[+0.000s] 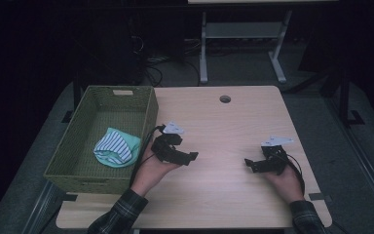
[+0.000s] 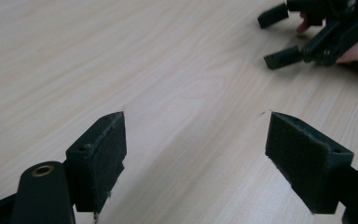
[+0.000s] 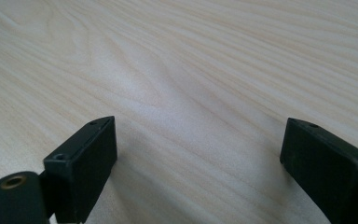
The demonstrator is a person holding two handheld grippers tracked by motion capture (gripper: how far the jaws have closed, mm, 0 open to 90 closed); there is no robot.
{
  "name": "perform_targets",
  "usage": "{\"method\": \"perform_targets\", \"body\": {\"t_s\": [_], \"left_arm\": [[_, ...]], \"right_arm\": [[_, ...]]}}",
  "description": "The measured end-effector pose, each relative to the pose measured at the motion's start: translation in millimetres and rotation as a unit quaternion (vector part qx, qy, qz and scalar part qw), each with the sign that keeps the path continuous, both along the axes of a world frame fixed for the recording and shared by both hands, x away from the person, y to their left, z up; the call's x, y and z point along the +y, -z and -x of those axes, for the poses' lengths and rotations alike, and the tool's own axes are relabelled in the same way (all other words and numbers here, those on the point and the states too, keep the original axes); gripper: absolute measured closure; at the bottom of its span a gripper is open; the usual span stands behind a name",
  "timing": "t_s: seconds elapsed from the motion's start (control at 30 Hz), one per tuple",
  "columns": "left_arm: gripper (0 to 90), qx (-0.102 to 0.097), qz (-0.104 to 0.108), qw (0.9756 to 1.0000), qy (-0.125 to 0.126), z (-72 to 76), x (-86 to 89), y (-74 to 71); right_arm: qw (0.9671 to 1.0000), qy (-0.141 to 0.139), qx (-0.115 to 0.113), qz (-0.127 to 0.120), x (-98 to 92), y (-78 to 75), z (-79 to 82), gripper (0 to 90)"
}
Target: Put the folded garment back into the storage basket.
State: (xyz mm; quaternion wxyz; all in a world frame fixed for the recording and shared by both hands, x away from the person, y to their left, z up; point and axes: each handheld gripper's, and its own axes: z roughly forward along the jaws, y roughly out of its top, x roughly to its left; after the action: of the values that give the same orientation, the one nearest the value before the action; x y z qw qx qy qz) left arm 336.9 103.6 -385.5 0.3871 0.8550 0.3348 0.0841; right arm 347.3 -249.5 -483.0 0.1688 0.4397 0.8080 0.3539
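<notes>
both grippers sit low over the bare wood of the table [image 1: 233,117] with nothing between their jaws. the left gripper [image 1: 191,156] is near the middle of the table, just off the right wall of the green basket [image 1: 148,114], and its jaws stand wide apart; in the left gripper view its two felt pads [image 2: 105,158] frame plain tabletop, with the other gripper farther off at the top right. the right gripper [image 1: 249,164] rests toward the right edge, closer to the near side, jaws also spread wide, and in the right gripper view there is plain wood grain between its jaws. the two point roughly toward each other across a stretch of table with nothing on it.

the cloth [image 1: 117,147], a bundle striped on one side and mint green on the other, lies inside the basket, toward its near right corner, resting on the basket floor. the basket itself stands along the left edge of the table, partly overhanging it as far as i can tell.

from where i stand, the job looks as good as finished: the one loose thing is already in the basket, no other piece waits on the table, and both hands have let go. what seems left is at most to draw the hands away, or to start again if more cloth comes.
</notes>
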Motion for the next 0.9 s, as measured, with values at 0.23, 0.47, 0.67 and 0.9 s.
{"method": "perform_targets", "body": {"t_s": [0.23, 0.47, 0.67, 0.9], "left_arm": [[19.7, 0.004, -0.015, 0.9999, 0.004, 0.5, -13.0, 27.8], [19.1, 0.006, -0.044, 0.9989, 0.009, -1.6, -16.4, 53.9], [18.1, 0.013, -0.074, 0.9971, 0.013, -3.7, -20.1, 71.9], [16.8, 0.0, -0.101, 0.9947, 0.019, -3.2, -21.7, 79.7]], "right_arm": [[1.0, 0.0, 0.0, 0.0, -0.1, 0.0, 0.0, 10.3], [1.0, 0.0, 0.0, 0.0, 0.0, 0.0, 0.0, 10.3], [1.0, 0.0, 0.0, 0.0, 0.0, 0.0, 0.1, 10.3], [1.0, -0.001, -0.002, 0.001, -0.2, 0.1, -0.2, 10.3]]}}
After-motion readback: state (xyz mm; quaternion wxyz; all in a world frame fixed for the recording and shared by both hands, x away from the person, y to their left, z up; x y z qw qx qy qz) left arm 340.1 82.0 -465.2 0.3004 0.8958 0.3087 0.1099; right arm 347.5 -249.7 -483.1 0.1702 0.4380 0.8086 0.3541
